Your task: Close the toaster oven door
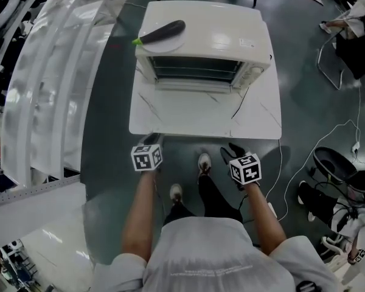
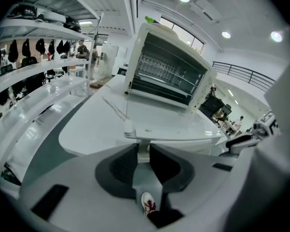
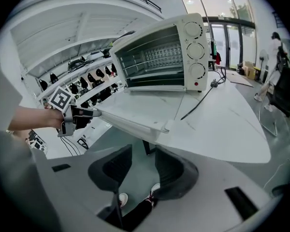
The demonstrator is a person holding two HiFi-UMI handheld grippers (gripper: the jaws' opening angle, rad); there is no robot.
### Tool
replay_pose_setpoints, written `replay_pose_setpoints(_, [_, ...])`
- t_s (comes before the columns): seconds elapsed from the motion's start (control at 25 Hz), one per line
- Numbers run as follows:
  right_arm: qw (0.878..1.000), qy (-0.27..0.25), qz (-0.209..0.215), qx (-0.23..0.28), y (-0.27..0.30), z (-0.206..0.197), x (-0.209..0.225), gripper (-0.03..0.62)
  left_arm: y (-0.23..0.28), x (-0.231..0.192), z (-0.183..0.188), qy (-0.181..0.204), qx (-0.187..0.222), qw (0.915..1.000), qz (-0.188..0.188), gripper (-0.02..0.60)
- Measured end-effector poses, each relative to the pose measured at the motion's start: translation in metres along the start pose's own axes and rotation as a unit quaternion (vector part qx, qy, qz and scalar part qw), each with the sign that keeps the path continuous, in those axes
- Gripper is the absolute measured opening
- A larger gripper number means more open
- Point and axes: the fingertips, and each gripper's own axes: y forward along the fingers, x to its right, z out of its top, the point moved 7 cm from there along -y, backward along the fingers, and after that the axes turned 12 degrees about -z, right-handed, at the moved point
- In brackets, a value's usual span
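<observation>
Open toaster oven door (image 3: 130, 111) relative to the two grippers
Left gripper (image 2: 142, 151) clamps the door's front edge; right gripper (image 3: 142, 154), jaws apart and empty, sits just below it

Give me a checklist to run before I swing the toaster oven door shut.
1. Oven door folded down, fully open: ok.
2. Left gripper on the door's front edge: ok, the edge sits between its jaws, which look closed on it.
3. Right gripper off the door: ok, open and empty.
4. Nothing sticking out of the toaster oven: ok, only racks show.
5. Power cable outside the door's swing: cannot tell.
6. Eggplant settled on top: ok.
</observation>
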Motion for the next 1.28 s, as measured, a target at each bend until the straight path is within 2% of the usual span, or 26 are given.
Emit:
replay_pose_setpoints(0.16, [1.0, -0.015, 0.0, 0.016, -0.013, 0.005, 0.001, 0.143, -0.006, 0.004, 0.004, 0.007, 0.003, 0.9999, 0.009, 0.075])
replay_pose_setpoints(0.32, [0.999, 0.003, -0.013, 0.042, -0.032, 0.013, 0.001, 0.143, -0.019, 0.012, 0.016, 0.016, 0.023, 0.9996, 0.003, 0.074])
replay_pose_setpoints(0.48, [0.997, 0.01, -0.028, 0.077, -0.055, 0.026, -0.003, 0.143, -0.033, 0.023, 0.033, 0.049, 0.042, 0.9979, 0.003, 0.075])
replay_pose_setpoints(0.76, [0.988, 0.005, -0.056, 0.141, -0.096, 0.058, -0.004, 0.143, -0.052, 0.037, 0.064, 0.069, 0.104, 0.9922, 0.008, 0.075])
replay_pose_setpoints(1.04, [0.981, 0.006, -0.072, 0.181, -0.113, 0.086, 0.002, 0.143, -0.059, 0.047, 0.115, 0.07, 0.169, 0.983, -0.015, 0.075])
replay_pose_setpoints(1.28, [0.977, -0.005, -0.07, 0.201, -0.118, 0.11, 0.006, 0.143, -0.058, 0.055, 0.168, 0.097, 0.185, 0.978, -0.009, 0.075])
